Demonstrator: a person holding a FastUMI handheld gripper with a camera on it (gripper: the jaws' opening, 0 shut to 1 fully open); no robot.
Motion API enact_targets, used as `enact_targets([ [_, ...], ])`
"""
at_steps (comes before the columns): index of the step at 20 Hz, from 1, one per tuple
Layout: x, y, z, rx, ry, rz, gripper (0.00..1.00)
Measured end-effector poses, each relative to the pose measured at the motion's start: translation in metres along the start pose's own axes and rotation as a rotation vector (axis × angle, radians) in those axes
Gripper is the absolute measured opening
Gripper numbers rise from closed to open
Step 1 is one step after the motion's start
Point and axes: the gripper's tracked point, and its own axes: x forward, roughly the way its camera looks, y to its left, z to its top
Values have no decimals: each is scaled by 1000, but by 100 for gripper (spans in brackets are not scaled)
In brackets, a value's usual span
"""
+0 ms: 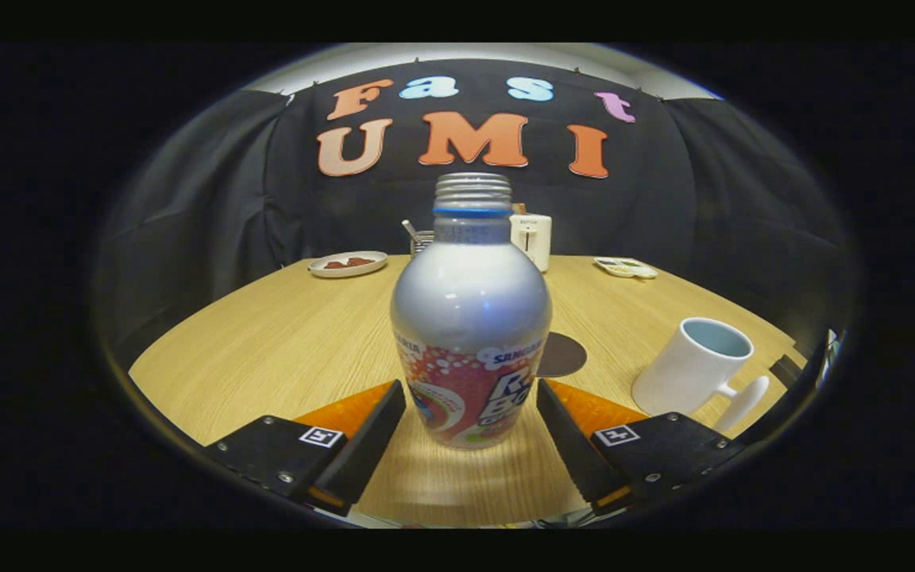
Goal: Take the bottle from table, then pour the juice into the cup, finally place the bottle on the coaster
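A silver bottle (470, 318) with a red printed label and an uncapped threaded neck stands upright on the wooden table (283, 334). It sits between the tips of my gripper (471, 405), whose black fingers (370, 441) flank its lower part with small gaps on both sides; the gripper is open. A white cup (696, 365) with its handle toward me stands to the right of the right finger. A dark round coaster (562, 354) lies just behind the bottle on its right, partly hidden by it.
At the far side of the table are a white plate (348, 263) with brown food, a metal holder (419, 238) with utensils, a white box-shaped item (531, 238) and a small flat tray (626, 268). The table's right edge runs close to the cup.
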Motion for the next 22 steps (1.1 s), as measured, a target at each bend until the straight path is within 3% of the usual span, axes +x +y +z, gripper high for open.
enact_targets([
  [2,2,4,1,5,-7,8,91],
  [3,3,5,2,11,1,18,79],
  [6,3,0,3,33,8,-6,72],
  [15,-19,-7,29,175,-38,7,71],
  [19,-29,-6,50,355,-85,73,71],
  [22,-26,-15,52,438,-74,72,71],
])
